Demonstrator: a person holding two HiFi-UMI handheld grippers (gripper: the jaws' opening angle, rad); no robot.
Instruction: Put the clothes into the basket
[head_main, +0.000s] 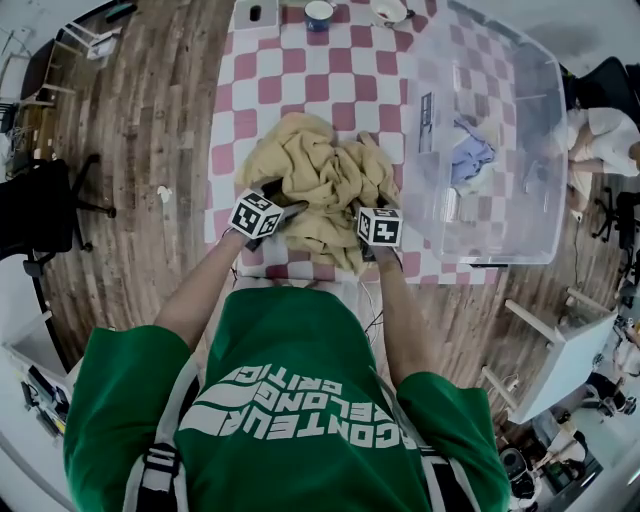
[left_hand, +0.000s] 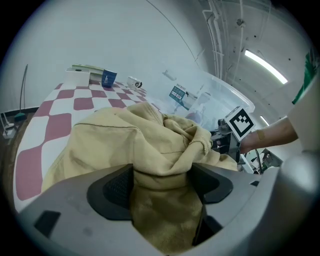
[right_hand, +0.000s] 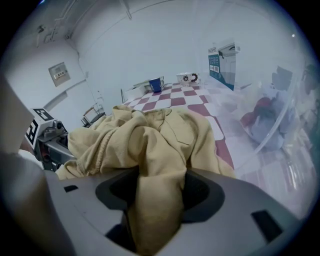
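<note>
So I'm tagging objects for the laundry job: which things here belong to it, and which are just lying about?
Job: tan garment, gripped by left gripper and right gripper; clear basket; bluish cloth already inside it.
Lying about: blue cup, white mug, black chair.

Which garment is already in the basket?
The pale blue garment, lying inside the clear basket. The tan garment sits outside it on the checked table, held by the left gripper and the right gripper.

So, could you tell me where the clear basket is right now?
In the head view the clear basket stands on the right part of the checkered table, just right of the tan garment.
</note>
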